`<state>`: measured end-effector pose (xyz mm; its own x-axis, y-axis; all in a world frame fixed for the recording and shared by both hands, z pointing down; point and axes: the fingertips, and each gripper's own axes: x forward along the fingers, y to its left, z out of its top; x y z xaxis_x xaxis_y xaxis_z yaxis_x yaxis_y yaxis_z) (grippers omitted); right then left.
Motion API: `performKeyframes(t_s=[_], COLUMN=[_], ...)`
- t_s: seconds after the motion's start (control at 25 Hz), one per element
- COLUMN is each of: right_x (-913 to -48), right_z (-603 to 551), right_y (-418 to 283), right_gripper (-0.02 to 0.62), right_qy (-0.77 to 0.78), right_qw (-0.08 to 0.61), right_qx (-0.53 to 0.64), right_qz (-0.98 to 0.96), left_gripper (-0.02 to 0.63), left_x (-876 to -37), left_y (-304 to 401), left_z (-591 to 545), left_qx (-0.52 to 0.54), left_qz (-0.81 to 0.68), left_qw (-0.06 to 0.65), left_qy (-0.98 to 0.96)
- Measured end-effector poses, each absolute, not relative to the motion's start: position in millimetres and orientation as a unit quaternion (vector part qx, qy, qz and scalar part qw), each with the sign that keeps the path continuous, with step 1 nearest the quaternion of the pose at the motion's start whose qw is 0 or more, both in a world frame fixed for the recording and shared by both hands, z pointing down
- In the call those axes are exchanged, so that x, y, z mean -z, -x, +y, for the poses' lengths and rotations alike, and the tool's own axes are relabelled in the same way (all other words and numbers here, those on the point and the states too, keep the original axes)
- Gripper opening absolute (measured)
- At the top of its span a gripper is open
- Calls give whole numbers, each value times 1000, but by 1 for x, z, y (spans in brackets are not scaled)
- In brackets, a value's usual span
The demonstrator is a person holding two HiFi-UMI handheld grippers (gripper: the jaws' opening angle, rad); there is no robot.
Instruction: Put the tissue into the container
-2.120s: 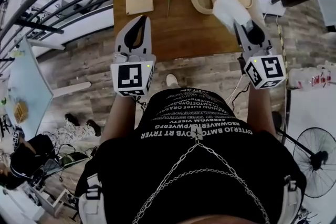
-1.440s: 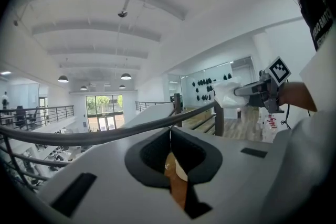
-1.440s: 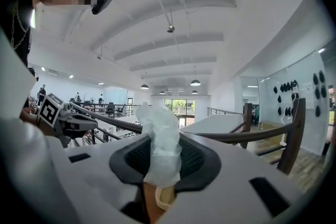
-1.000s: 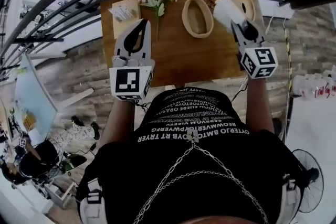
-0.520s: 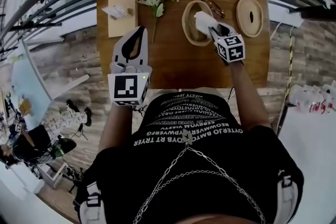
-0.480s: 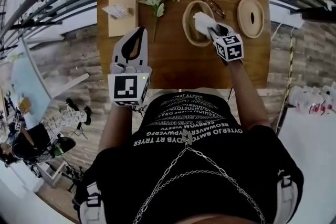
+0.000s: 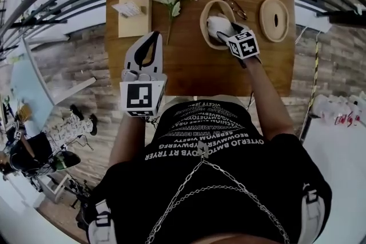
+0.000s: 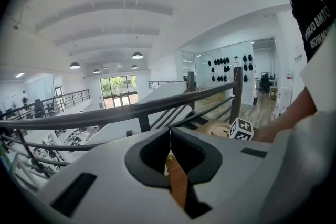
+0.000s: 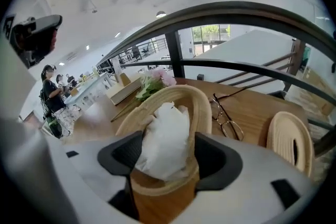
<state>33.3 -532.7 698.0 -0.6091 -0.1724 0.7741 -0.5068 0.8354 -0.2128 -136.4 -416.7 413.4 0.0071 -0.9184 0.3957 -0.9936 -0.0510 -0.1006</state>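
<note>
The left gripper (image 7: 154,37) at eleven o'clock has jaws together; the right gripper (image 7: 221,31) at one o'clock has jaws just opening, with the tissue (image 9: 165,139) between them.

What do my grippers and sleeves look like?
The left gripper and right gripper are light grey with black-lined jaws and a cube of black-and-white square markers. Short black sleeves, arms bare. The right's jaws have just opened, tissue between them.

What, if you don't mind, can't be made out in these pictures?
- Floor of the container: right gripper view, the tissue covers it.
- Print on the card: head view, too small.
- Most of the table: left gripper view, hidden behind the shut left tongs.
</note>
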Motion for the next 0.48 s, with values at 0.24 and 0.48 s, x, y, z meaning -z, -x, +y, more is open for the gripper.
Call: performKeyframes(t_s=[0.24, 0.48], right_x=[-638, -539], right_z=[-531, -514], right_y=[-71, -90], right_gripper=[254, 15], right_qy=[-257, -325], right_qw=[356, 238], right_qx=[-177, -112], right_qz=[-881, -909], left_gripper=[29, 29], left_x=[-396, -382], left_y=[141, 142], left_z=[-398, -368], left_qx=[-171, -170], left_qz=[-676, -664], left_qw=[88, 67], left_qy=[-712, -725])
